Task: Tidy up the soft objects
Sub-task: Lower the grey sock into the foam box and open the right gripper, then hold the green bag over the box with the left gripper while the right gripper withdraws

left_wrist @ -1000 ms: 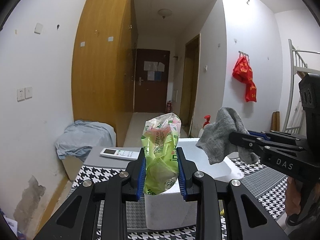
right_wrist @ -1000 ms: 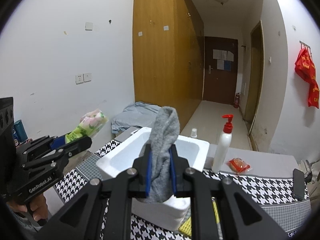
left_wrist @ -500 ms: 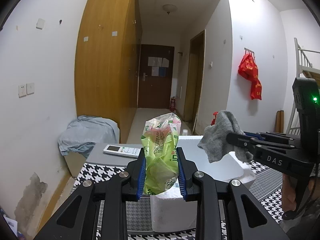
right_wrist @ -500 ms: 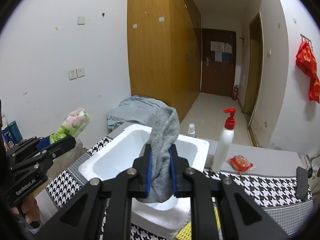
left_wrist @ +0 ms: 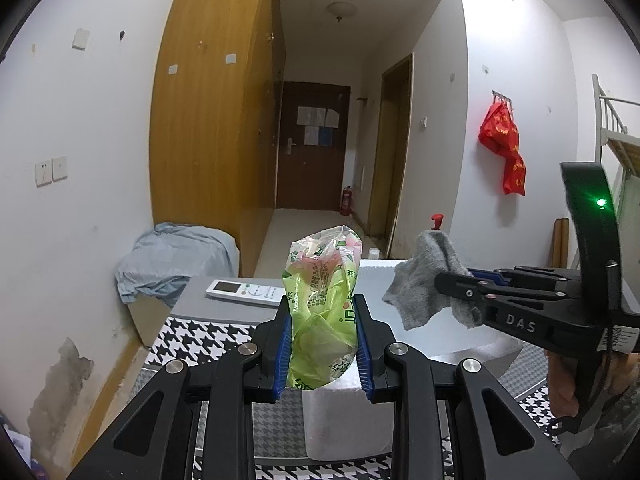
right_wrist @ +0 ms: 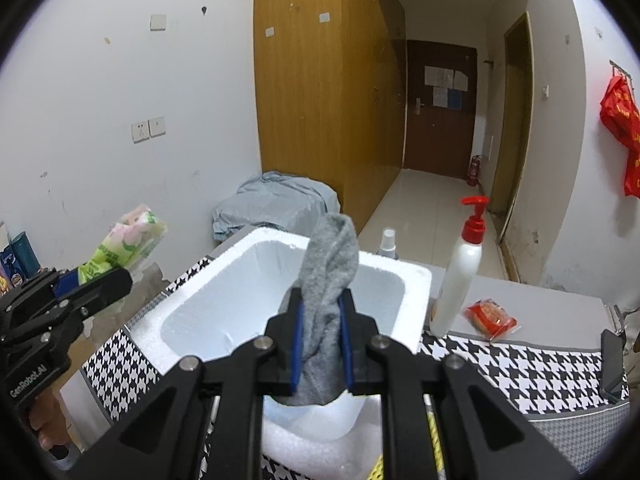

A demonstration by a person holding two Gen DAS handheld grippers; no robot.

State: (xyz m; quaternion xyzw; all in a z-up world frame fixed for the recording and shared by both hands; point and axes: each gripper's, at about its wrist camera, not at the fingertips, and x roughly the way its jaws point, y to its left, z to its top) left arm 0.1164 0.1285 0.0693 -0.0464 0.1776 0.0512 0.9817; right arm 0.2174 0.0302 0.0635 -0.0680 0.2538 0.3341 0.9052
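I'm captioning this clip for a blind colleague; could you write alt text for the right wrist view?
The right gripper clamps a grey sock above an open white foam box on a houndstooth-covered table. At left, the left gripper holds a green plastic packet.

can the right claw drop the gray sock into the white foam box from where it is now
Probably yes. The right claw, shut on the gray sock, hangs above the near rim of the white foam box, whose open cavity looks unobstructed.

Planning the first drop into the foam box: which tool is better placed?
Probably right: the right tool holds the grey sock above the foam box opening; the left tool holds its bag beside it.
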